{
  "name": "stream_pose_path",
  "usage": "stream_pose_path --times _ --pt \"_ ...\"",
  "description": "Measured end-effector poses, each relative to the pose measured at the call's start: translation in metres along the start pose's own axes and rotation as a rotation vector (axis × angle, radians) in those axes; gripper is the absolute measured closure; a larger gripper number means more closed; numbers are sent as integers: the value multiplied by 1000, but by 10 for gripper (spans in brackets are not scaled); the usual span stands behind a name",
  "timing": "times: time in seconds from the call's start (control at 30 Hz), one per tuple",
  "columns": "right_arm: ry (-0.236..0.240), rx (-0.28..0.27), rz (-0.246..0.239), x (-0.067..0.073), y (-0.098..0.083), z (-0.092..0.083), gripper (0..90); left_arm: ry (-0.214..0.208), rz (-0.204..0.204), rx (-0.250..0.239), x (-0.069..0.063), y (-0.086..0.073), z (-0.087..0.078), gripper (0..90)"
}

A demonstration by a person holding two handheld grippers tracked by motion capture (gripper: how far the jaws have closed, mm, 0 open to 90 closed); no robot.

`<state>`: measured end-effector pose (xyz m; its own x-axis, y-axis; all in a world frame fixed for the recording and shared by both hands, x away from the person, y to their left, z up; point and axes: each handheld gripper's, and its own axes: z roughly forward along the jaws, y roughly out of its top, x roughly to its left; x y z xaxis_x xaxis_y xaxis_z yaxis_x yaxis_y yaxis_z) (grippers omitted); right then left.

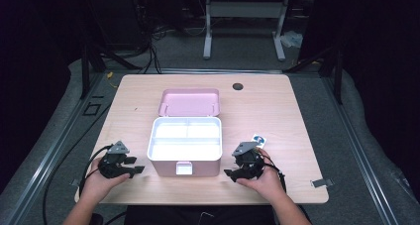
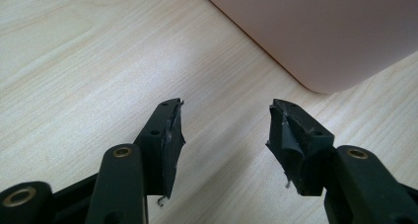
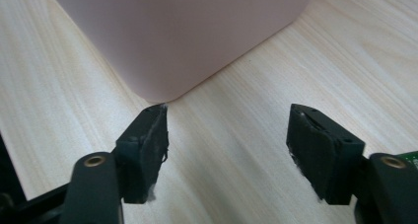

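A: How are the hands placed?

B: Both rest on the near part of the counter, forearms coming in from the bottom edge. The left gripper lies near the left front corner of the pink box, pointing toward it. The right gripper mirrors it at the right front corner.

A: And the jaws?

B: Both spread wide, with nothing between them. In the left gripper view the left gripper has bare wood between its tips, the box a little ahead. In the right gripper view the right gripper has one tip just at the corner of the box; I cannot tell whether it touches.

A: Where is the box?

B: Mid-counter, lid tilted back, white tray showing inside.
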<state>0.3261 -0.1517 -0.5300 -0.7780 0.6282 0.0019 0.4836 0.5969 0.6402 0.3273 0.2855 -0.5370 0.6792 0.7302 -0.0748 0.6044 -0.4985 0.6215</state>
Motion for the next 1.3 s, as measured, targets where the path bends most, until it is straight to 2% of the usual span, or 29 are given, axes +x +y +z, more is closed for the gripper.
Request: stream_pose_path --times 0.07,0.17,0.23,0.4,0.63,0.67,0.7,0.77,0.8,0.83,0.93,1.03,1.3 --pt "18 -2 1 -1 -1 0 371 -5 3 9 -1 0 1 469" --pt "14 5 2 -3 -1 -1 403 -8 18 13 -3 1 0 480" --pt "16 -8 4 -3 0 -2 409 -9 20 8 -4 2 -1 485" --pt "-5 -18 13 -4 0 -6 406 -44 23 -8 -3 6 -5 507" --pt "-4 -22 28 -9 -1 -7 410 -84 2 -16 -1 17 -8 502" --pt "8 -12 27 -10 0 -8 410 -76 7 -5 0 21 -11 491" --pt "-1 -24 27 -10 0 -7 410 -79 4 -2 1 22 -14 486" --pt "-1 -26 26 -10 0 -7 409 -118 -11 0 4 28 -21 494" --pt "-1 -26 26 -10 0 -7 409 -118 -11 0 4 28 -21 497" --pt "4 -33 26 -11 1 -7 408 -126 -15 -2 4 35 -28 497" --pt "8 -42 29 -10 1 -7 406 -123 16 8 6 44 -38 497" --pt "4 -35 21 -10 0 -6 398 -139 18 23 7 52 -46 498" --pt "4 -36 36 -12 -2 -5 376 -134 43 66 10 70 -62 498"
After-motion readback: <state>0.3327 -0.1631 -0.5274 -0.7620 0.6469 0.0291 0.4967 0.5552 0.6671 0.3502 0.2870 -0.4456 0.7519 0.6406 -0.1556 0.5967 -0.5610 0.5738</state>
